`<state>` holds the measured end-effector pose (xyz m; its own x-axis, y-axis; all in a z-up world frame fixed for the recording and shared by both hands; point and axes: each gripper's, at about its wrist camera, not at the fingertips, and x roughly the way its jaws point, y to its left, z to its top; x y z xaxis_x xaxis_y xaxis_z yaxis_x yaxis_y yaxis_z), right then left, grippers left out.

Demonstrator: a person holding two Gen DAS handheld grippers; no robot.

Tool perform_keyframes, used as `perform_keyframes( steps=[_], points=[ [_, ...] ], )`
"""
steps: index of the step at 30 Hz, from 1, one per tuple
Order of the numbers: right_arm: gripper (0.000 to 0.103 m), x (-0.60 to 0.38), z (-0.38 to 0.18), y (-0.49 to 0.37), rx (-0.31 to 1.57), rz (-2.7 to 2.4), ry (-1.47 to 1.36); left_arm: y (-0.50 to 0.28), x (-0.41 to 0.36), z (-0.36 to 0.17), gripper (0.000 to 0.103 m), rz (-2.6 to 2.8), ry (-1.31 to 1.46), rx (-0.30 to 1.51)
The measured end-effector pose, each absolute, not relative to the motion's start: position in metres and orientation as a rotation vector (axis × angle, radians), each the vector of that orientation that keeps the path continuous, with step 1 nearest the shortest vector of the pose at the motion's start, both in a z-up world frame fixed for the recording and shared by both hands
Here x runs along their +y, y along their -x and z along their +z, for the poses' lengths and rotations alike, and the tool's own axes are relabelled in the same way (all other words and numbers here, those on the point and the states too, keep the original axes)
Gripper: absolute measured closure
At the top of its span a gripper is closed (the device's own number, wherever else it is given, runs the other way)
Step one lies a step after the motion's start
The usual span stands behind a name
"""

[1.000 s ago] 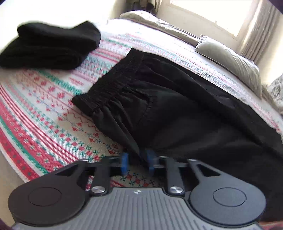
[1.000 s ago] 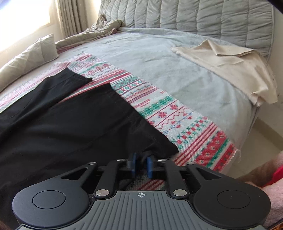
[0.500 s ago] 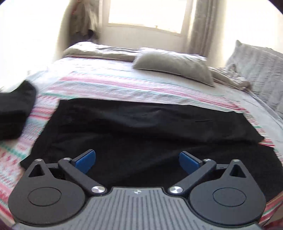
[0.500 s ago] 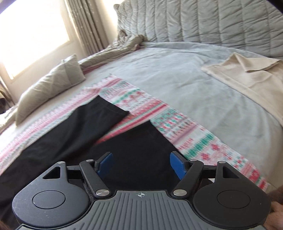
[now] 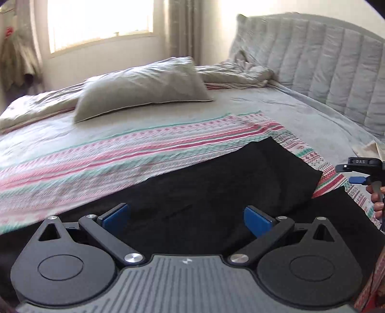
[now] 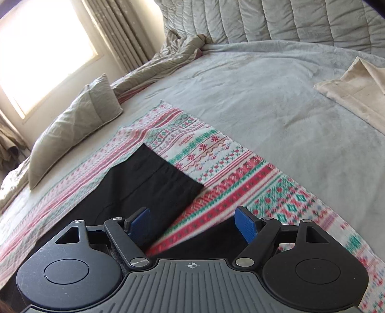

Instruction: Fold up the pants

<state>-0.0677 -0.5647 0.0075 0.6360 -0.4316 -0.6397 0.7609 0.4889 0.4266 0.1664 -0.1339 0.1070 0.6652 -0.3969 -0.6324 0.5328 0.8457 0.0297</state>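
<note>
**Both grippers clear of the pants, jaws apart**

The black pants (image 5: pixel 216 192) lie flat on the patterned blanket (image 5: pixel 96 159), and nothing is pinching them. Your left gripper (image 5: pixel 186 218) hangs over the dark fabric with its blue pads spread wide, empty. Only the left view catches your right gripper (image 5: pixel 358 179) from outside, at the far right edge with your fingers (image 5: pixel 376 202) wrapped round its handle.

Your right wrist view shows what the left misses: one leg end (image 6: pixel 158 183) square on the blanket, a strip of pattern between it and the dark cloth nearer you, and a cream cloth (image 6: pixel 356 91) on the right. The right gripper (image 6: pixel 192 224) there stands open too, gripping nothing.

Around it: grey bedspread (image 6: pixel 252 79), a pillow (image 5: pixel 142 86), rumpled bedding, padded headboard (image 5: pixel 324 60), bright window (image 5: pixel 101 19), curtains.
</note>
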Motion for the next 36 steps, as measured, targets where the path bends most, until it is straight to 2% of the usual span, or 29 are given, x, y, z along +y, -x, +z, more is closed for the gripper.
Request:
perform_keyframes(
  steps=[7, 11, 16, 18, 19, 20, 21, 23, 24, 25, 27, 31, 36],
  points=[
    [0.024, -0.610, -0.020, 0.018, 0.529, -0.789, -0.764, -0.254, -0.221, 0.058, 0.000, -0.623, -0.406, 0.614],
    [0.027, -0.621, -0.035, -0.008, 0.537, -0.775, -0.719, -0.308, -0.245, 0.023, 0.000, -0.635, -0.405, 0.665],
    [0.028, -0.606, -0.056, -0.022, 0.476, -0.786, -0.538, -0.363, -0.275, -0.012, 0.010, -0.676, -0.434, 0.730],
    [0.045, -0.600, -0.053, -0.027, 0.505, -0.779, -0.473, -0.373, -0.283, -0.023, 0.010, -0.693, -0.476, 0.735],
    [0.057, -0.599, -0.051, -0.027, 0.496, -0.754, -0.469, -0.377, -0.282, -0.026, 0.013, -0.709, -0.462, 0.734],
    [0.060, -0.599, -0.052, -0.026, 0.485, -0.726, -0.486, -0.376, -0.278, -0.024, 0.017, -0.730, -0.426, 0.742],
    [0.062, -0.599, -0.053, -0.026, 0.483, -0.708, -0.496, -0.379, -0.275, -0.024, 0.029, -0.758, -0.383, 0.766],
    [0.075, -0.598, -0.052, -0.027, 0.492, -0.715, -0.472, -0.380, -0.274, -0.024, 0.044, -0.801, -0.349, 0.780],
    [0.079, -0.598, -0.052, -0.026, 0.494, -0.716, -0.467, -0.377, -0.275, -0.024, 0.058, -0.822, -0.348, 0.779],
    [0.087, -0.598, -0.053, -0.026, 0.493, -0.711, -0.469, -0.375, -0.276, -0.024, 0.073, -0.841, -0.343, 0.780],
    [0.092, -0.597, -0.053, -0.027, 0.491, -0.697, -0.470, -0.373, -0.277, -0.024, 0.092, -0.855, -0.318, 0.793],
    [0.098, -0.594, -0.052, -0.026, 0.479, -0.703, -0.464, -0.369, -0.278, -0.024, 0.093, -0.838, -0.294, 0.752],
    [0.099, -0.597, -0.051, -0.020, 0.451, -0.721, -0.481, -0.371, -0.282, -0.031, 0.093, -0.817, -0.263, 0.686]
  ],
)
